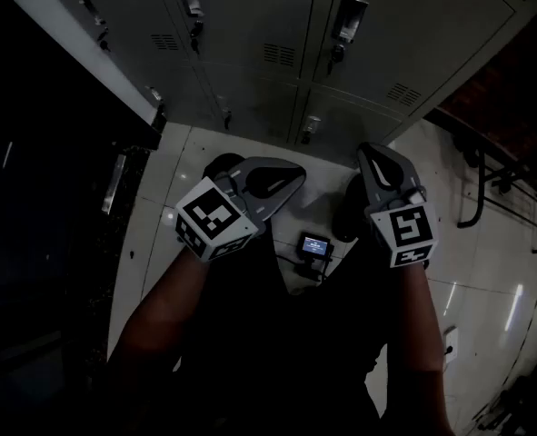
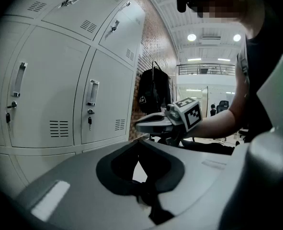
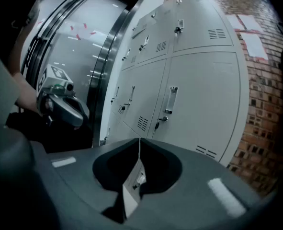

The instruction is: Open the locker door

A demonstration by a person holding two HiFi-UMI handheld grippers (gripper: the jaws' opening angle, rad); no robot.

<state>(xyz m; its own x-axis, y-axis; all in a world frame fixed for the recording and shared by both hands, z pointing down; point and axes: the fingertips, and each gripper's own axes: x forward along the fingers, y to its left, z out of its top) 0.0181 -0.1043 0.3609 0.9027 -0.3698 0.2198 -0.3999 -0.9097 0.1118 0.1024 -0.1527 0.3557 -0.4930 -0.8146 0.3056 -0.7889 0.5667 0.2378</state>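
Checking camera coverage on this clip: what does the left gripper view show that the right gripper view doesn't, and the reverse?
Left gripper view only: a black bag hanging by the brick wall, and the right gripper. Right gripper view only: a dark metal doorframe, paper sheets on the brick, and the left gripper. Both: grey lockers with handles, and each view's own jaws together, nothing between them.

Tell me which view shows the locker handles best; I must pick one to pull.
The left gripper view: a locker handle faces the camera, bright and sharp, with a key below. The right gripper view shows handles at a slant. The head view sees the handles steeply from above, dark and foreshortened.
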